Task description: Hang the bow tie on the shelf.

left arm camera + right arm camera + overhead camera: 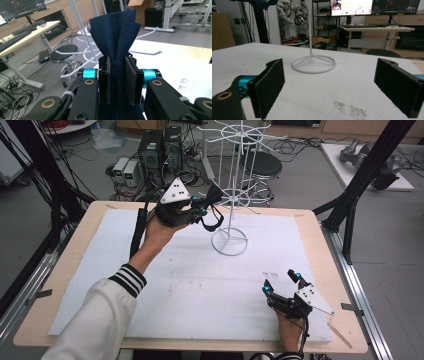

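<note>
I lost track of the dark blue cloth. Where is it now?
In the high view the dark blue cloth is raised at upper centre, clamped in the left hand-held gripper, beside the white wire rack.

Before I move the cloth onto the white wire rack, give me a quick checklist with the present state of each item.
1. Left hand-held gripper shut on the dark blue cloth: ok.
2. Cloth raised off the table: ok.
3. Wire rack upright, its ring base flat on the white sheet: ok.
4. Rack hooks near the cloth free of other things: ok.
5. Right hand-held gripper open, resting away from the rack: ok.
6. Loop lined up with a hook: cannot tell.
</note>
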Available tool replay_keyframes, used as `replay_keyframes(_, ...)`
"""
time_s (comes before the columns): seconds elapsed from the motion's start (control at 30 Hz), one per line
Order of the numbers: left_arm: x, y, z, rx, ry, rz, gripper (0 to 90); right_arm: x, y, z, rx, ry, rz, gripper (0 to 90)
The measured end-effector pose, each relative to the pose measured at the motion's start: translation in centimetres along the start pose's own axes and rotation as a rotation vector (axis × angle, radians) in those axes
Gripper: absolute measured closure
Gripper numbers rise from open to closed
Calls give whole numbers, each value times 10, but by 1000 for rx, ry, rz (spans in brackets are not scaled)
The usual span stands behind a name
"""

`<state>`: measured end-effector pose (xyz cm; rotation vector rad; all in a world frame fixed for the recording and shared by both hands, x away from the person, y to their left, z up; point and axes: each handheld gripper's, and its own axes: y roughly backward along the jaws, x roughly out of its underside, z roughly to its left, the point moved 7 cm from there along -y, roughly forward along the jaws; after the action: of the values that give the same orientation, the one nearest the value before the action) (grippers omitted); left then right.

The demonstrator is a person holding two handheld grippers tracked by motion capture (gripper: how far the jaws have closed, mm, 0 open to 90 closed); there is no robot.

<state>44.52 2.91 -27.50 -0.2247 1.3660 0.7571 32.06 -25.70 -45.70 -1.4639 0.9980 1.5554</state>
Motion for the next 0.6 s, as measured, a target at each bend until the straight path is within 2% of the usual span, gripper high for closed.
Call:
replay_keyframes(0.37,-12,16,-23,50,-14,-23,750,0,0,0,2,5,3,87)
replay_keyframes(0.6,-18,17,-32,68,-22,-40,750,0,0,0,4,7,2,88)
